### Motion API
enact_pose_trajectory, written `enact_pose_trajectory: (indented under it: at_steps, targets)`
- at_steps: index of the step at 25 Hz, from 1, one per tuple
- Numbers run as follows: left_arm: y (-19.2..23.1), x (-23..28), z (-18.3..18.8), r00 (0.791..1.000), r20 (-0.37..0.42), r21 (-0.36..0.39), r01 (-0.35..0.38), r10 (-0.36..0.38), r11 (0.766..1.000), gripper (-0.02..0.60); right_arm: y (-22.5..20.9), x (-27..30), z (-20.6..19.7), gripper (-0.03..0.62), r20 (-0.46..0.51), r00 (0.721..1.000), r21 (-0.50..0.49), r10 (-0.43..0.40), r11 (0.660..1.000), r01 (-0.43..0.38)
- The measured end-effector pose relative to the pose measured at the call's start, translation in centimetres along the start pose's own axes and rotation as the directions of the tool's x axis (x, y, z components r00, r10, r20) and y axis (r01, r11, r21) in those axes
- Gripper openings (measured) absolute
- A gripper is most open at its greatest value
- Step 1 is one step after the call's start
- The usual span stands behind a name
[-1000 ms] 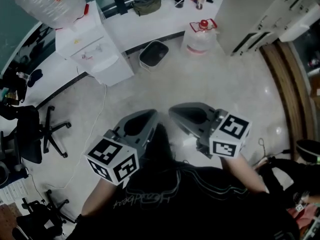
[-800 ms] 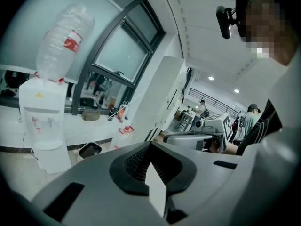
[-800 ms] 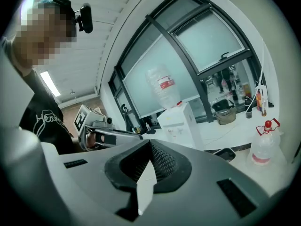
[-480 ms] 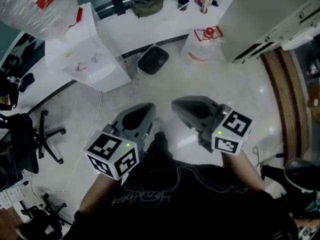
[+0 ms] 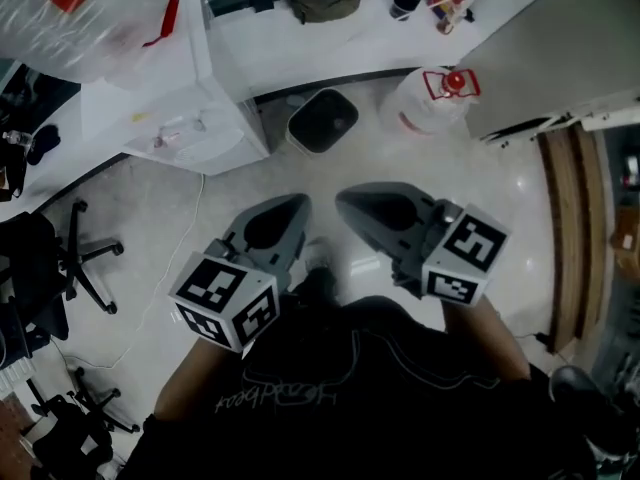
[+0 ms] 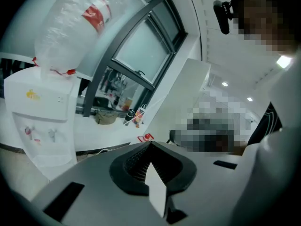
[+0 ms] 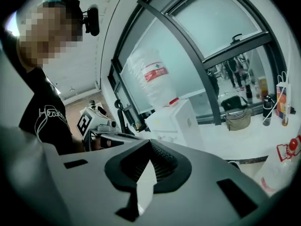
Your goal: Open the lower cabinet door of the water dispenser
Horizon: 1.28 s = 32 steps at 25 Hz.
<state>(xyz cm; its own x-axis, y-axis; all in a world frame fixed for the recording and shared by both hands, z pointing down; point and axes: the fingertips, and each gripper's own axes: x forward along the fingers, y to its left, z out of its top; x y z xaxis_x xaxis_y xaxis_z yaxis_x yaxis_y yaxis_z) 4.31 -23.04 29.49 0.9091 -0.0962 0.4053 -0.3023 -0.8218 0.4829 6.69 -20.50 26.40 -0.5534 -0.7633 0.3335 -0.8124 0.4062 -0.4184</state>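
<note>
The white water dispenser (image 5: 170, 108) stands at the upper left of the head view, with a clear bottle (image 5: 80, 13) upside down on top. Its taps and plain white lower front (image 6: 49, 149) show at the left of the left gripper view. It also appears in the right gripper view as the dispenser (image 7: 176, 119). My left gripper (image 5: 300, 204) and right gripper (image 5: 345, 200) hang side by side over the floor, well short of the dispenser. Both are shut with nothing between the jaws, as shown for the left gripper (image 6: 150, 146) and the right gripper (image 7: 150, 144).
A black bin (image 5: 322, 120) and a water jug with a red cap (image 5: 435, 103) stand on the floor by the white counter (image 5: 330, 38). A black office chair (image 5: 50, 258) is at the left, a white cabinet (image 5: 560, 58) at the right. A cable (image 5: 190, 238) trails across the floor.
Both grippers and the person have moved toward the dispenser, which now looks larger and lower in the head view, as do the bin and jug. Both pairs of jaws stayed shut.
</note>
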Motion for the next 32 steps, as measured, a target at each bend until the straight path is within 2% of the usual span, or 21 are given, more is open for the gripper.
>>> enact_pose_trajectory:
  at_steps: [5, 11, 15, 19, 23, 28, 32]
  targets:
    - [5.0, 1.3, -2.2, 0.998, 0.004, -0.074, -0.065, 0.065, 0.995, 0.000, -2.2, 4.1, -1.6, 0.014, -0.058, 0.998, 0.019, 0.015, 1.000, -0.014]
    - [10.0, 2.1, -7.3, 0.987, 0.007, -0.166, -0.160, 0.163, 0.973, 0.000, -4.3, 8.4, -6.9, 0.014, -0.137, 0.988, 0.069, 0.072, 0.996, -0.063]
    - [13.7, 3.6, -10.5, 0.972, 0.006, -0.191, -0.231, 0.236, 0.954, 0.002, -6.9, 11.6, -10.9, 0.014, -0.176, 0.980, 0.030, 0.095, 0.995, -0.091]
    - [17.5, 5.2, -13.8, 0.948, -0.002, -0.215, -0.311, 0.318, 0.926, 0.002, -9.9, 14.6, -15.3, 0.014, -0.216, 0.969, 0.018, 0.119, 0.993, -0.118]
    - [20.7, 6.8, -17.0, 0.912, -0.008, -0.238, -0.400, 0.410, 0.885, 0.002, -13.2, 17.2, -19.4, 0.014, -0.257, 0.956, -0.011, 0.139, 0.989, -0.146]
    - [22.9, 9.3, -19.8, 0.884, -0.007, -0.229, -0.456, 0.467, 0.860, 0.002, -16.2, 19.0, -22.0, 0.014, -0.258, 0.951, -0.025, 0.172, 0.983, -0.184]
    - [25.0, 11.3, -21.7, 0.857, -0.019, -0.260, -0.501, 0.515, 0.825, 0.003, -18.7, 19.8, -23.7, 0.013, -0.264, 0.947, -0.008, 0.184, 0.981, -0.193]
